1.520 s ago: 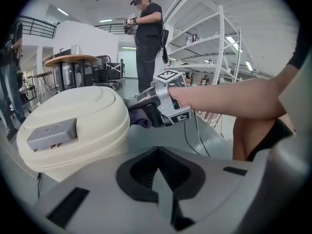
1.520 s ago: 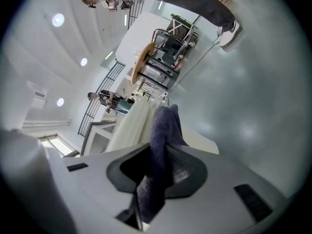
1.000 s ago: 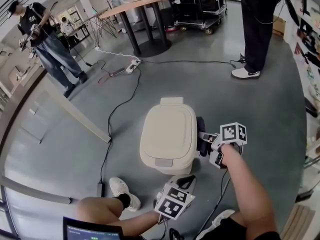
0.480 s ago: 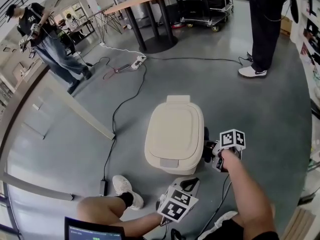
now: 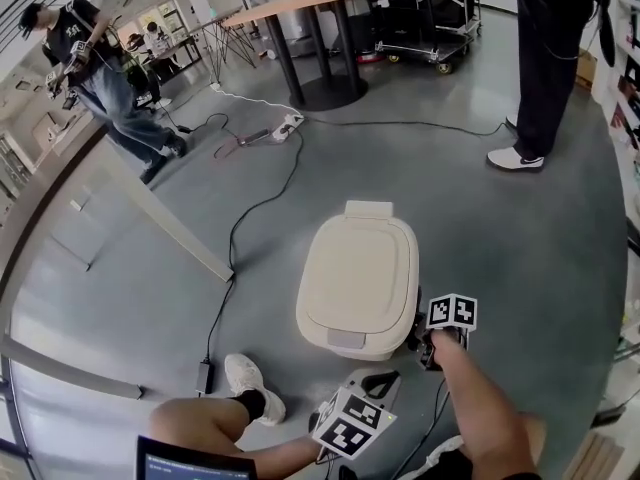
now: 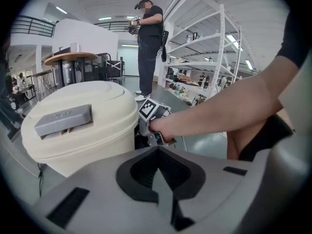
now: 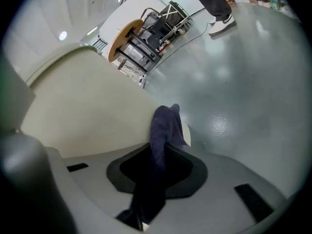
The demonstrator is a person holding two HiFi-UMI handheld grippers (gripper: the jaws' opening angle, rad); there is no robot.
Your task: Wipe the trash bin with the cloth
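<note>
1. Low in the centre of the head view, the cream trash bin stands with its lid down on a glossy grey floor in a wide, open hall.
2. At the upper edge are a round table and a wheeled cart. A black cable snakes from a white power strip toward the bin. One person stands at upper left, another at upper right.
3. At the bin's right side, the right gripper is clenched on a dark blue cloth, which sticks up past the jaw tips beside the bin's cream wall.
4. Below the bin's front, the left gripper has its jaws closed together with nothing between them. The bin's grey lid handle faces it at left.
5. From overhead, the lid overhang hides the cloth and the wall it faces. Whether the cloth touches the bin cannot be made out.
</note>
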